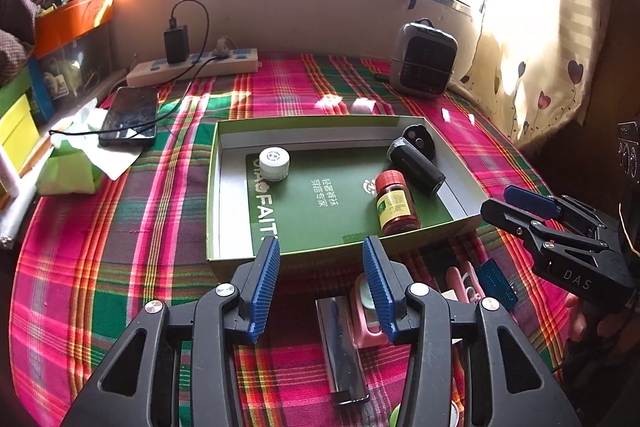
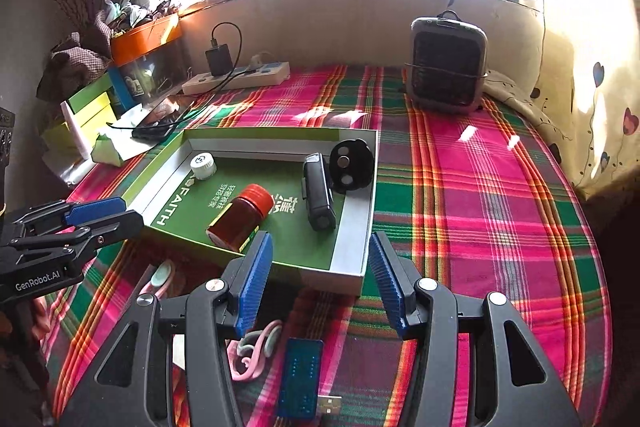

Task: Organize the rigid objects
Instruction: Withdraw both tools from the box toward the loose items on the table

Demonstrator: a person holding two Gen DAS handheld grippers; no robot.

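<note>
**Four items boxed, a few waiting outside the near wall**

In the left wrist view, the left gripper hangs with its jaws spread wide and nothing between them, just short of the near wall of the green box. Inside the box, the white-capped bottle stands at about 10 o'clock from centre, the red-capped jar at 4 o'clock near the front wall, and the black cylinder with the black round disc at 2 o'clock. Below the jaws, on the plaid cloth, lie a dark flat metal bar at 6 o'clock and a pink clip-like item just beside it; the blue USB stick sits toward 4 o'clock.

The right gripper is likewise wide open and empty, hovering over the box's near right corner, with a pink looped item and the USB stick below it at 6 o'clock.

The likely risks: the flat bar lies low, so fingers closing on it could catch the cloth or slip off. The pink pieces sit touching or nearly touching their neighbours, so one grasp may drag another. With both grippers near one another, reaching for the same cluster could make them collide or nudge the box wall.
</note>
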